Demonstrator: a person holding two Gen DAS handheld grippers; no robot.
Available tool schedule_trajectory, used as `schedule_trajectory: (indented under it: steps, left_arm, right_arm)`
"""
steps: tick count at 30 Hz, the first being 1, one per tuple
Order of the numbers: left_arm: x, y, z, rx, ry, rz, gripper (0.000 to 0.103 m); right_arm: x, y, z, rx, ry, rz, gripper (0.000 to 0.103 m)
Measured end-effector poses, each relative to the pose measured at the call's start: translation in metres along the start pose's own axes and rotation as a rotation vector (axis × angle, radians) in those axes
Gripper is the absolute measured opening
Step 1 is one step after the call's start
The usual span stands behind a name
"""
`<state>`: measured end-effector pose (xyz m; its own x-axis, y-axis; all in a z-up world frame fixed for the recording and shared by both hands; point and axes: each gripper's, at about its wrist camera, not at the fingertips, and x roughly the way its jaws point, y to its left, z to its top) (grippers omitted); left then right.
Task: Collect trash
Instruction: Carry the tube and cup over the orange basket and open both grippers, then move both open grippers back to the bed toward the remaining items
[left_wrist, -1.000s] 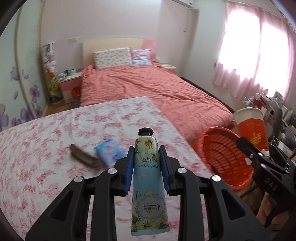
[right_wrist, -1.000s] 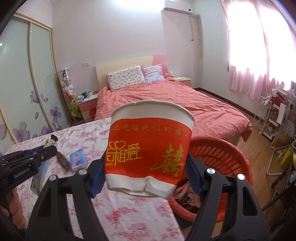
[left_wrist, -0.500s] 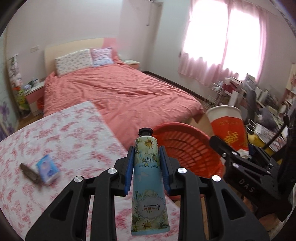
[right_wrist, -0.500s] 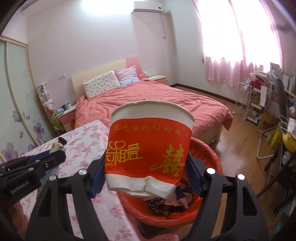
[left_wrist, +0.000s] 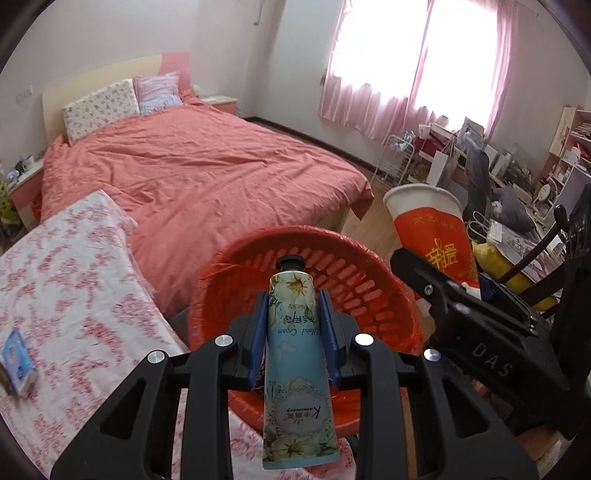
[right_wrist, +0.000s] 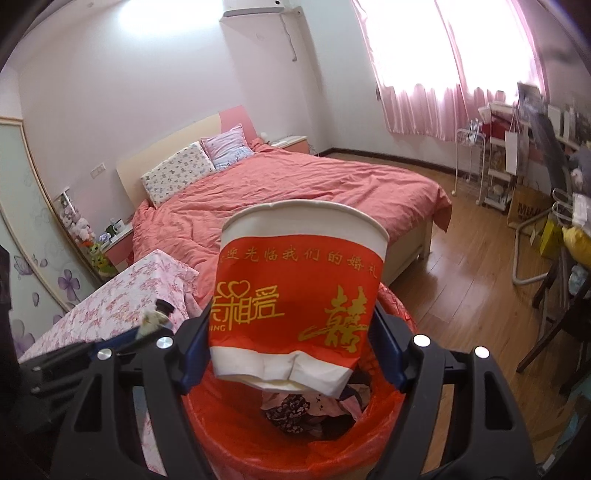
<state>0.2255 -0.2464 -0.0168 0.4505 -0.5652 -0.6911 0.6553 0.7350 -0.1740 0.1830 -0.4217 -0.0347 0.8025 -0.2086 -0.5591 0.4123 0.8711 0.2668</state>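
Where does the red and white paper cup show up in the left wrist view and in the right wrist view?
Left wrist view: the paper cup is at right of centre, beyond the red basket, held in the right tongs.
Right wrist view: the paper cup fills the centre, clamped between the blue pads, above the basket.
Shared landmark: the red basket.

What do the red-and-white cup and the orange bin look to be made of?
The cup looks like thin matte paper: its base is creased and dented in the right gripper. The orange bin seems moulded plastic with slotted walls, lined with a glossy, crinkled film bag, probably thin plastic.
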Motion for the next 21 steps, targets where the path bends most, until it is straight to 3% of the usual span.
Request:
schedule_trajectory:
  steps: [3, 5, 10, 15, 17, 21]
  left_arm:
    - [0.009, 0.002, -0.002, -0.006, 0.026, 0.009, 0.038]
    - [0.012, 0.005, -0.004, -0.016, 0.037, 0.025, 0.051]
    - [0.010, 0.019, -0.011, -0.047, 0.058, 0.086, 0.053]
    - [-0.011, 0.045, -0.026, -0.069, 0.047, 0.204, 0.062]
    - [-0.021, 0.058, -0.034, -0.088, 0.043, 0.259, 0.076]
    - [-0.045, 0.096, -0.052, -0.161, 0.035, 0.345, 0.076]
  right_arm:
    - [0.015, -0.008, 0.000, 0.021, 0.023, 0.005, 0.073]
    - [0.023, -0.012, -0.001, 0.035, 0.041, 0.012, 0.078]
    - [0.032, -0.018, -0.008, 0.059, 0.060, 0.003, 0.081]
    - [0.030, -0.004, -0.017, 0.006, 0.072, -0.030, 0.081]
    - [0.029, 0.005, -0.023, -0.016, 0.079, -0.034, 0.082]
    - [0.030, 0.028, -0.034, -0.070, 0.098, -0.040, 0.084]
